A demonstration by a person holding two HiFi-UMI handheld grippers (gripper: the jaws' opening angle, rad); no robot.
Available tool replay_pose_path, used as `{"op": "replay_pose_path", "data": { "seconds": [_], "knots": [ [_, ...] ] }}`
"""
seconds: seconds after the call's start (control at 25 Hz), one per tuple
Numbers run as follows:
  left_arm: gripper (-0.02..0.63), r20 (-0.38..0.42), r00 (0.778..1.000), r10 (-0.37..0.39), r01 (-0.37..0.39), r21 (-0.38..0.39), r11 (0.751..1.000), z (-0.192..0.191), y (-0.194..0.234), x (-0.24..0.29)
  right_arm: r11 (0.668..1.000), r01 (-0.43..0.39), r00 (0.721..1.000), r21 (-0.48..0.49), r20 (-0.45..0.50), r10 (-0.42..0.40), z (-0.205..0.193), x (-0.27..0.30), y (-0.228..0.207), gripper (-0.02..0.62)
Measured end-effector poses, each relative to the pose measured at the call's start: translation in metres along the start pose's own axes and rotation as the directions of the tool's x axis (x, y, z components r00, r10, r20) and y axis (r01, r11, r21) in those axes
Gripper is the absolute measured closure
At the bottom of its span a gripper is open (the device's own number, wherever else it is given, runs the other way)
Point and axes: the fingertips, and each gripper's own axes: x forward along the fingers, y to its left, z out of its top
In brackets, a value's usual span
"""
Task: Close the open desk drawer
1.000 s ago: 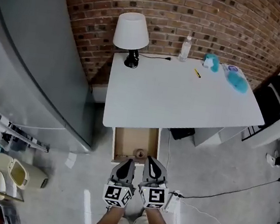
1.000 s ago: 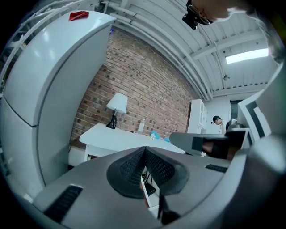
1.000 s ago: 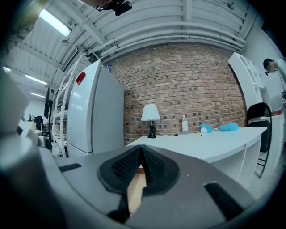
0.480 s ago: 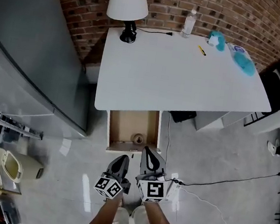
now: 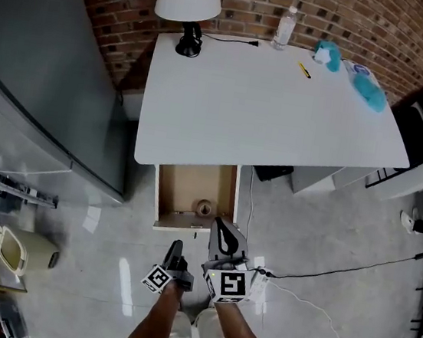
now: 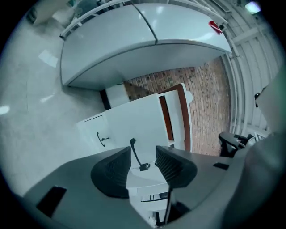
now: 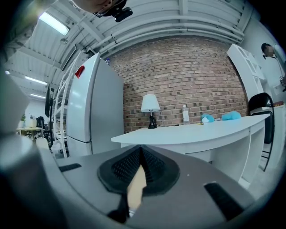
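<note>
Drawer open, pulled out from under the desk at its near edge by the left corner, front panel facing you.

Your left gripper: jaws have just been opening and stand wide. The black handle shows in the gap, ahead of the pads, nothing pinched. Gripper is rolled onto its side.

Your right gripper: jaws together, empty. Tips sit just at the right half of the panel; contact not clear.

Right is the nearer hand; left hangs a little further back.

Slide axis runs straight away from you toward the brick wall, with the panel lying across it. Judgement: a level push square on the panel should seat it.

A small round object lies inside near the front.

Room: grey cabinet well apart at left; cable on the floor at right, off the push line.
</note>
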Motion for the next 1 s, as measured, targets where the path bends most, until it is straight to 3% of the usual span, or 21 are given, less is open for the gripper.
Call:
{"op": "replay_pose_path", "data": {
  "seconds": [0.08, 0.12, 0.28, 0.4, 0.64, 0.68, 0.76, 0.92, 0.96, 1.0],
  "knots": [
    [0.422, 0.008, 0.999, -0.054, 0.054, -0.134, 0.989, -0.012, 0.003, 0.016, 1.000, -0.006, 1.000, -0.002, 0.000, 0.006, -0.003, -0.001, 0.001, 0.584],
    [0.419, 0.004, 0.997, -0.074, 0.074, -0.165, 0.984, -0.018, 0.005, 0.024, 1.000, -0.007, 1.000, 0.000, 0.001, 0.007, -0.003, -0.002, 0.000, 0.584],
    [0.417, -0.045, 0.993, -0.107, 0.100, -0.141, 0.985, -0.035, 0.011, 0.049, 1.000, -0.005, 1.000, -0.002, -0.004, 0.005, -0.006, -0.004, -0.003, 0.584],
    [0.413, -0.077, 0.993, -0.085, 0.080, -0.071, 0.994, -0.037, 0.015, 0.062, 1.000, -0.010, 1.000, -0.006, -0.015, 0.010, -0.008, -0.006, -0.003, 0.584],
    [0.369, 0.012, 0.982, -0.186, 0.183, -0.262, 0.948, -0.033, -0.002, 0.081, 1.000, -0.006, 0.999, 0.029, -0.034, 0.007, -0.019, -0.010, -0.008, 0.584],
    [0.375, 0.018, 0.983, -0.185, 0.183, -0.261, 0.948, -0.034, -0.002, 0.079, 1.000, -0.008, 0.999, 0.028, -0.035, 0.009, -0.020, -0.011, -0.008, 0.584],
    [0.492, 0.017, 0.985, -0.173, 0.173, -0.221, 0.960, -0.035, 0.000, 0.076, 0.999, -0.010, 0.999, 0.032, -0.036, 0.012, -0.022, -0.011, -0.009, 0.584],
    [0.525, 0.040, 0.988, -0.150, 0.155, -0.249, 0.956, -0.033, -0.010, 0.078, 0.999, -0.005, 0.999, 0.037, -0.044, 0.007, -0.024, -0.011, -0.013, 0.584],
    [0.572, 0.048, 0.987, -0.153, 0.160, -0.229, 0.960, -0.030, -0.012, 0.078, 0.999, -0.004, 0.999, 0.037, -0.048, 0.006, -0.025, -0.011, -0.013, 0.584],
    [0.574, 0.055, 0.983, -0.176, 0.183, -0.190, 0.964, -0.025, -0.018, 0.079, 0.999, -0.005, 0.999, 0.040, -0.051, 0.007, -0.026, -0.011, -0.014, 0.584]
  ]
}}
